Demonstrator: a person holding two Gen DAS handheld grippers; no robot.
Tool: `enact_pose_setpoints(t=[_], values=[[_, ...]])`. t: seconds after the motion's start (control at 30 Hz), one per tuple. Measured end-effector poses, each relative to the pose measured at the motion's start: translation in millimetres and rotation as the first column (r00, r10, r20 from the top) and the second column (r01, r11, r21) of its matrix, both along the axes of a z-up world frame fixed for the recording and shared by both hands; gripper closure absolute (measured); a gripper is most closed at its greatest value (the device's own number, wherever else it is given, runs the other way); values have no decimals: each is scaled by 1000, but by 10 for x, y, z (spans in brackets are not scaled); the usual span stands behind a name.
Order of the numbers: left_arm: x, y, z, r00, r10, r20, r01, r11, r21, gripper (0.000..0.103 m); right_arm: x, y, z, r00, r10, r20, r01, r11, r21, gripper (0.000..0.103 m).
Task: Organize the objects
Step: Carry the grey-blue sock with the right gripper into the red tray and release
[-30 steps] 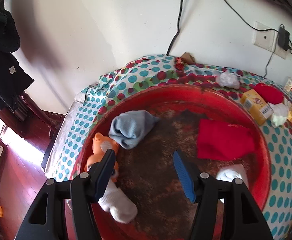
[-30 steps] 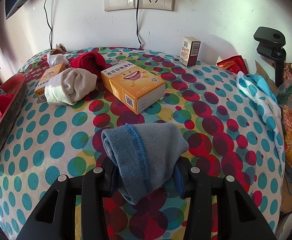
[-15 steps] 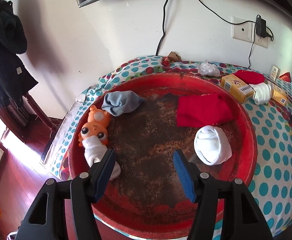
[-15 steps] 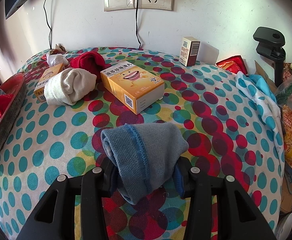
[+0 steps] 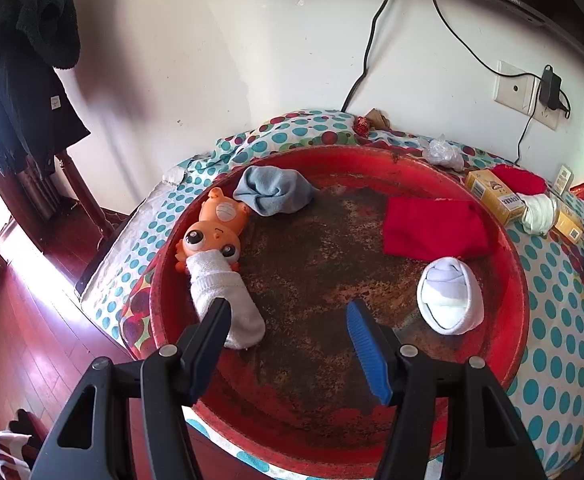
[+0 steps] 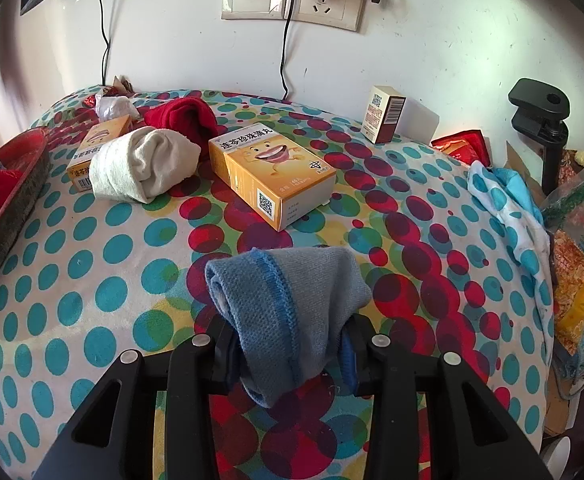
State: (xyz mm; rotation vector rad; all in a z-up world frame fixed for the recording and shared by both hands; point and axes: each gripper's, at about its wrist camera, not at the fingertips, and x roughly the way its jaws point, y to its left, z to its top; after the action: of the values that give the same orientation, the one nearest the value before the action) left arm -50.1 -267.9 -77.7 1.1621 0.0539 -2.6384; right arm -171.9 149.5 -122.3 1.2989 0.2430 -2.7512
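A round red tray point(image 5: 512, 308) lies on the dotted cloth. In it are a blue-grey sock point(image 5: 272, 196), an orange toy point(image 5: 212, 236), a white sock point(image 5: 222, 300) over the toy's lower end, a red cloth point(image 5: 432, 232) and a rolled white sock point(image 5: 448, 300). My left gripper point(image 5: 288, 320) hangs open above the tray's near side with nothing between its fingers. In the right wrist view my right gripper point(image 6: 288, 344) is closing its jaws on a folded blue sock point(image 6: 288, 296) above the dotted cloth point(image 6: 92, 264).
On the cloth lie an orange medicine box point(image 6: 272, 176), a rolled cream sock point(image 6: 144, 168), a red sock point(image 6: 184, 120), a second orange box point(image 6: 96, 148) and a small upright box point(image 6: 384, 114). Bags point(image 6: 580, 240) crowd the right edge. A wall socket point(image 6: 292, 0) is behind.
The left gripper has drawn back over the tray, so more of the tray and the rolled white sock show. The right gripper's jaws have narrowed on the blue sock.
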Motion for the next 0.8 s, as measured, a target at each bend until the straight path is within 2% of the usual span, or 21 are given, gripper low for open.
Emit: enact_pose_setpoints(t=[0.23,0.37,0.43,0.5,0.63,0.8], values=[[13,-12,-60,1000,-14,-10,14,1000,10,41,61,-58,43,999,-31,13,31,999,22,71],[6,-7,-87,1000,-20,-15,20,1000,15,41,163,-106,149,999,-47,7,48,999,-25,72],[9,8,-89,1000,-18,-21,18,1000,-5,41,208,-147,242,999,-35,1,35,998,-52,72],[1,25,-98,1000,-18,-19,18,999,-26,41,248,-217,372,1000,-10,-9,9,996,-87,72],[-3,16,-108,1000,-22,-16,22,1000,-15,41,294,-529,618,997,68,-43,-73,991,-111,72],[-1,-10,-103,1000,-11,-21,11,1000,-5,41,376,-1102,834,978,191,-80,-200,973,-117,72]])
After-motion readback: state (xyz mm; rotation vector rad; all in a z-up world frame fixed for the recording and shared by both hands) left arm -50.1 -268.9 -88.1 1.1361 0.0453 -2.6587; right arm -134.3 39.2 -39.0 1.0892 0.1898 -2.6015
